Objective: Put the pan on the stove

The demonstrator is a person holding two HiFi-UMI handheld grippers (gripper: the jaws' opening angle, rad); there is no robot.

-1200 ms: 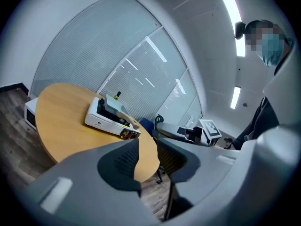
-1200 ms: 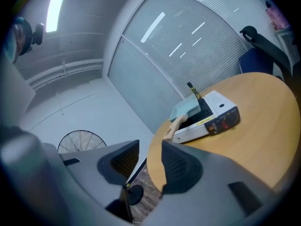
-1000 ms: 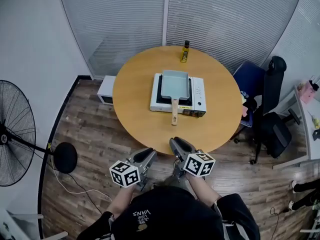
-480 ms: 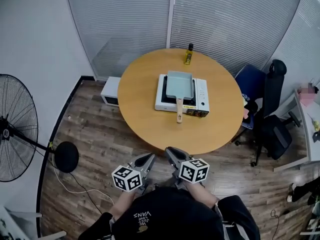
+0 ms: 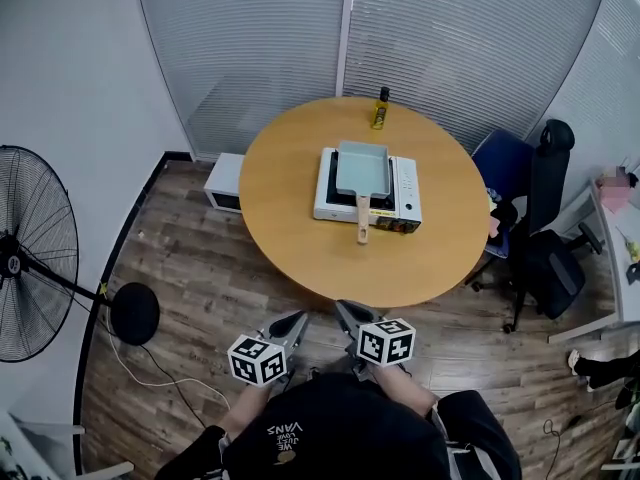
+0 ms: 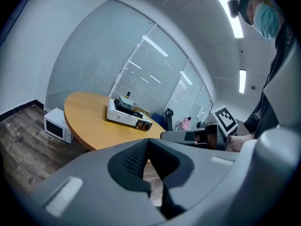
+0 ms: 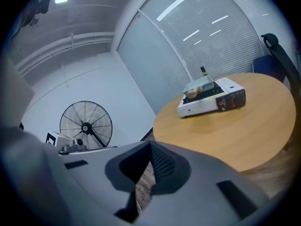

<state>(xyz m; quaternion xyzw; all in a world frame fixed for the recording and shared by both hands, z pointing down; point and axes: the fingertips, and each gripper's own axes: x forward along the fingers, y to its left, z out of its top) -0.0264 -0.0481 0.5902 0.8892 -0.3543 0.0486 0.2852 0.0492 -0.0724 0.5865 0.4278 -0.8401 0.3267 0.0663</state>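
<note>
Writing: the black shirt has white print that reads "VANS"; the smaller words beside it are hard to make out. The stove front has yellow and orange stickers, too small to read.
Pan: pale blue-grey, rectangular and shallow. It sits on the stove burner, with its wooden handle sticking out over the near edge.
Stove: white, boxy, single-burner tabletop unit with a dark top. It stands flat near the middle of the table.
Table: round, with a smooth light wood top.
Bottle: small, with a dark cap and yellowish contents. It stands upright at the far edge of the table, apart from the stove.
Left gripper: grey shell with ribbed black pads. The jaws are pressed together with nothing between them. It is held off the near edge of the table, well apart from the pan.
Right gripper: same build. Its jaws have just been closing and now meet, with nothing between them. It is just beside the left one.
Cubes: one on each gripper, white faces with black square markers.
Microwave: white box on the floor, left of the table.
Fan: black wire-cage pedestal fan with a round base, at far left.
Chairs: a black office chair and a blue one, on the right beside the table.
Floor: dark wood planks.
Blinds: grey slats across the far glass wall.
</note>
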